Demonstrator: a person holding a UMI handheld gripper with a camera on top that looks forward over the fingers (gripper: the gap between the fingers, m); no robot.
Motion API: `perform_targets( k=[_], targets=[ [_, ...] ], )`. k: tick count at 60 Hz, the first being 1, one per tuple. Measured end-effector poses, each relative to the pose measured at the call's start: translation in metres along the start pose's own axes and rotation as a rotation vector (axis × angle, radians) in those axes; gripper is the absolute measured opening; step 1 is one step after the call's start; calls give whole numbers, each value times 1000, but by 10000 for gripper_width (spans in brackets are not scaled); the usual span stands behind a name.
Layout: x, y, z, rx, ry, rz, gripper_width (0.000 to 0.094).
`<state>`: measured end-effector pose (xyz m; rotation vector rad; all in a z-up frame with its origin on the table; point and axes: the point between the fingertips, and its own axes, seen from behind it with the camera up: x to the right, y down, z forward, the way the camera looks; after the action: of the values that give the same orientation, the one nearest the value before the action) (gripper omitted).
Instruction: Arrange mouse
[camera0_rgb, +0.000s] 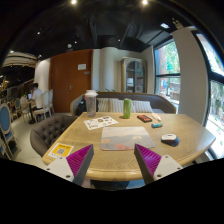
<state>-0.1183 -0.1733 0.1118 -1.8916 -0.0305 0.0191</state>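
Observation:
My gripper (112, 162) is open and empty, held in front of the near edge of a wooden table (110, 165). Its magenta pads (80, 158) stand wide apart. A pale rectangular mat (123, 138) lies on the table just beyond the fingers. A small rounded white and teal object (169, 138), possibly the mouse, lies to the right of the mat near the table's right edge. I cannot tell its shape exactly.
Papers (100, 122) lie behind the mat. A tall white cup (91, 102) and a green bottle (127, 108) stand at the back. A dark item (145, 118) and a red one (156, 124) lie at the right. A yellow book (58, 152) rests on a grey chair (45, 135) at the left.

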Motion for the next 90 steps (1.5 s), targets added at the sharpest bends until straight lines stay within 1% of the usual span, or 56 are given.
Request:
perform_targets(
  k=[6, 10, 16, 23, 24, 29, 36, 41, 50, 52, 56, 66, 72, 73, 77, 81, 83, 85, 87, 90],
  targets=[
    [7, 5, 6, -15, 8, 31, 848],
    [34, 6, 28, -50, 44, 79, 844],
    [66, 8, 47, -57, 72, 115, 824],
    [138, 12, 68, -65, 144, 111, 835],
    [160, 19, 82, -67, 152, 104, 834],
    [213, 35, 109, -96, 210, 79, 836],
    [264, 48, 131, -129, 274, 48, 827],
    [285, 54, 139, -142, 280, 19, 821],
    [309, 73, 151, -197, 266, 23, 824],
    [311, 67, 155, -171, 257, 31, 818],
    [324, 67, 159, -171, 270, 39, 822],
    [346, 60, 182, -211, 261, -8, 819],
    [360, 57, 203, -244, 246, -11, 818],
    [361, 58, 201, -261, 239, -7, 817],
    [363, 59, 209, -287, 207, 64, 769],
    [360, 59, 216, -293, 176, 146, 674],
    [364, 60, 215, -299, 182, 152, 630],
    [366, 62, 213, -309, 192, 151, 618],
    [370, 62, 212, -308, 207, 137, 585],
    [369, 62, 211, -300, 232, 139, 563]
  ],
)
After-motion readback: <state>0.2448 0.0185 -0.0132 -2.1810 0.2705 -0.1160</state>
